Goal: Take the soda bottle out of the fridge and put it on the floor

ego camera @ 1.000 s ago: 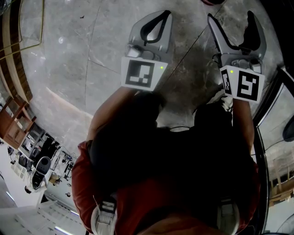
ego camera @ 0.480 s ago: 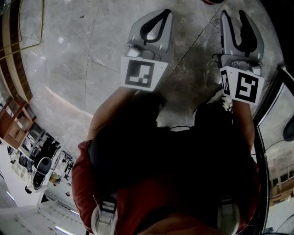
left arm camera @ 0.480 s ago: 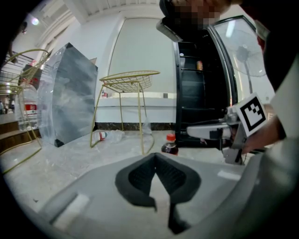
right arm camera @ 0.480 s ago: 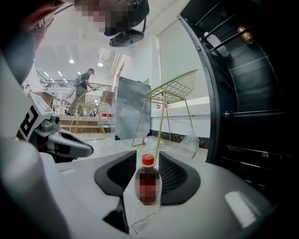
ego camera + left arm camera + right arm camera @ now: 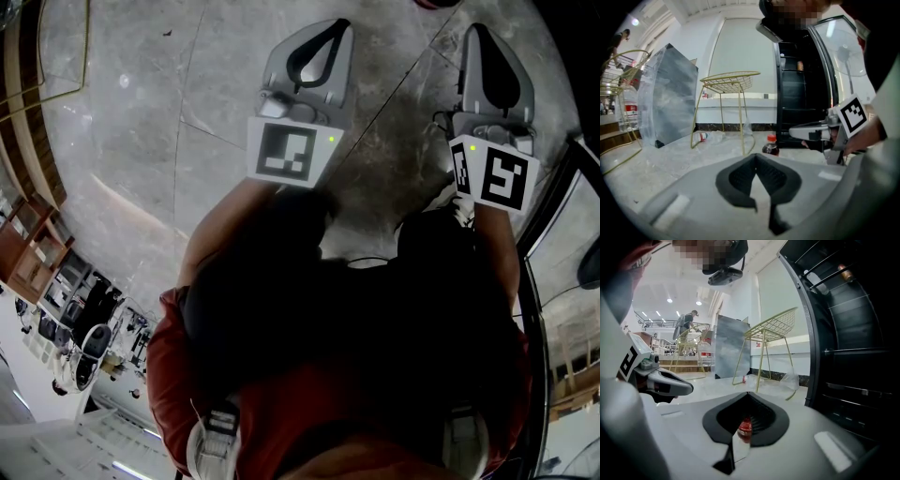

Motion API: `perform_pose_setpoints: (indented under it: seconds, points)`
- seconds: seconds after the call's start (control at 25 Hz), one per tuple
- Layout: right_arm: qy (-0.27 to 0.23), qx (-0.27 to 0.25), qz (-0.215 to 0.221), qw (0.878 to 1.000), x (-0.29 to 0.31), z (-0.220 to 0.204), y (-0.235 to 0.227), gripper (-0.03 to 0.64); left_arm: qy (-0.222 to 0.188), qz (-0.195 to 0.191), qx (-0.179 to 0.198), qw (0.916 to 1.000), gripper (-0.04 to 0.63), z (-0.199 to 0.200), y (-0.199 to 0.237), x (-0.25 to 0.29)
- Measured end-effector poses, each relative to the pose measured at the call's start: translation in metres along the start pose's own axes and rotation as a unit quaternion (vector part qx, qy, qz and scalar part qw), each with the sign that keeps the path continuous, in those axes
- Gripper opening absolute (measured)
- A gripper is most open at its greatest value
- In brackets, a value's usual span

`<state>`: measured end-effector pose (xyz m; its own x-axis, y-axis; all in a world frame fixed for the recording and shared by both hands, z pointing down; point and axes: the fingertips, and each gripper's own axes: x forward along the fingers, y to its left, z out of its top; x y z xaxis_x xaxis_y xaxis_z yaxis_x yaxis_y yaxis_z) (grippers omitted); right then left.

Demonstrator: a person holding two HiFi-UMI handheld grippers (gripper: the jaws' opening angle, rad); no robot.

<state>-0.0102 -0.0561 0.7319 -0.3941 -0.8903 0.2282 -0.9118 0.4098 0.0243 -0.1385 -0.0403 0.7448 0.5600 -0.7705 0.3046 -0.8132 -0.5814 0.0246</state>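
Soda bottle (image 5: 770,147) is standing on the floor (image 5: 141,122) already. Right gripper (image 5: 481,31) just snapped closed on nothing, and left gripper (image 5: 338,28) is clenched empty too. I'd back off without nudging it.

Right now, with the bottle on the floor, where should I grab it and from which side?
Probably the bottle at its neck, just under the red cap, coming in level from your near side. It stands upright on the floor, so a sideways pinch fits, and the fridge blocks the far side.
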Motion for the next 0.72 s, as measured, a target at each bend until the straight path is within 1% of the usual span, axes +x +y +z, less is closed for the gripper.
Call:
perform_pose_setpoints:
  seconds: [0.16, 0.32, 0.44, 0.52, 0.6, 0.72]
  points:
    - [0.002, 0.001, -0.006, 1.000, 0.001, -0.001, -0.001, 0.002, 0.003, 0.000, 0.006, 1.0000, 0.000, -0.003, 0.002, 0.001]
    - [0.005, -0.007, -0.007, 1.000, 0.006, -0.007, -0.007, 0.002, 0.003, 0.009, 0.018, 0.9998, 0.000, -0.007, 0.009, 0.007]
    - [0.017, -0.011, -0.012, 1.000, 0.009, -0.009, -0.012, 0.002, 0.018, 0.009, 0.033, 0.9992, 0.000, -0.008, 0.013, 0.011]
    - [0.030, -0.006, -0.022, 0.999, 0.009, -0.004, -0.020, 0.002, 0.023, 0.008, 0.041, 0.9989, 0.000, 0.001, 0.015, 0.015]
    - [0.046, 0.004, -0.032, 0.998, 0.004, 0.007, -0.025, 0.002, 0.026, 0.003, 0.044, 0.9987, 0.000, 0.018, 0.017, 0.016]
    - [0.078, 0.004, -0.041, 0.996, -0.005, 0.022, -0.032, 0.002, 0.063, -0.003, 0.044, 0.9970, 0.000, 0.042, 0.020, 0.019]
